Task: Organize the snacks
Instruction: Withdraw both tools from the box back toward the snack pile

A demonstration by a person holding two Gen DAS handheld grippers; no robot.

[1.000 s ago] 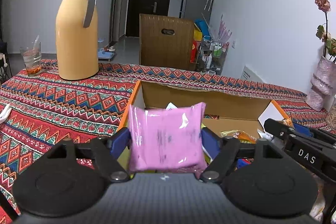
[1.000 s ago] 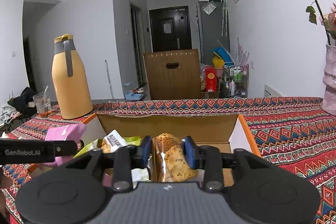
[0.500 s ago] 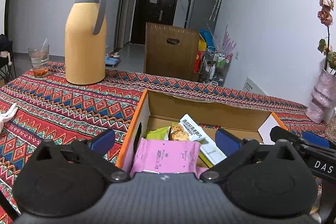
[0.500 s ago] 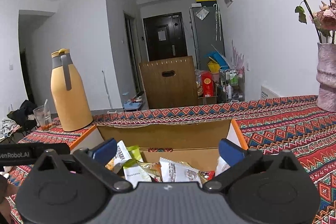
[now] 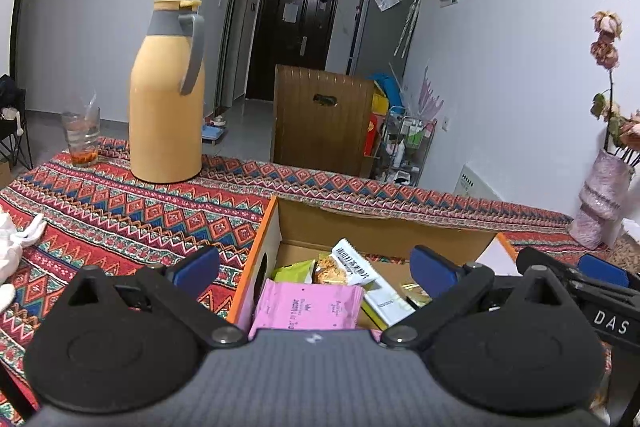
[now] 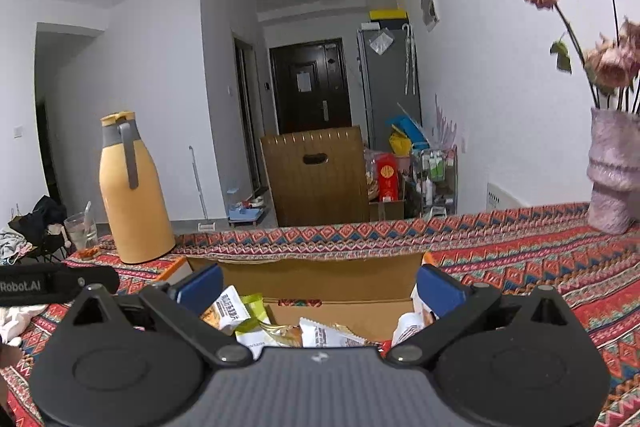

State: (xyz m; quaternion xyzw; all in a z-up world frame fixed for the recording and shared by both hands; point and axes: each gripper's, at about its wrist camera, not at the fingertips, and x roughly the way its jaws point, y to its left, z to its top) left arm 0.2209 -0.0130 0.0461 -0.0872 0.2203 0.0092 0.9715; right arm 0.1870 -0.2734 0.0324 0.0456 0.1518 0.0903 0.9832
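Note:
An open cardboard box (image 5: 372, 227) with orange edges sits on the patterned tablecloth and holds several snack packets. A pink packet (image 5: 308, 307) lies in its near left corner, beside a white packet (image 5: 354, 263) and a green one (image 5: 294, 271). My left gripper (image 5: 316, 267) is open and empty above the box's near side. The box (image 6: 320, 277) also shows in the right wrist view, with white and green packets (image 6: 232, 311) inside. My right gripper (image 6: 320, 285) is open and empty above the box.
A tall yellow thermos (image 5: 168, 99) and a glass (image 5: 80, 139) stand at the far left of the table. A pink vase (image 6: 612, 171) with dried flowers stands at the far right. White cloth (image 5: 16, 247) lies at the left edge. A wooden chair back (image 5: 320, 119) stands beyond the table.
My left gripper opened and dropped the pink packet into the box. My right gripper opened and released its brown snack packet into the box. Both have lifted back a little.

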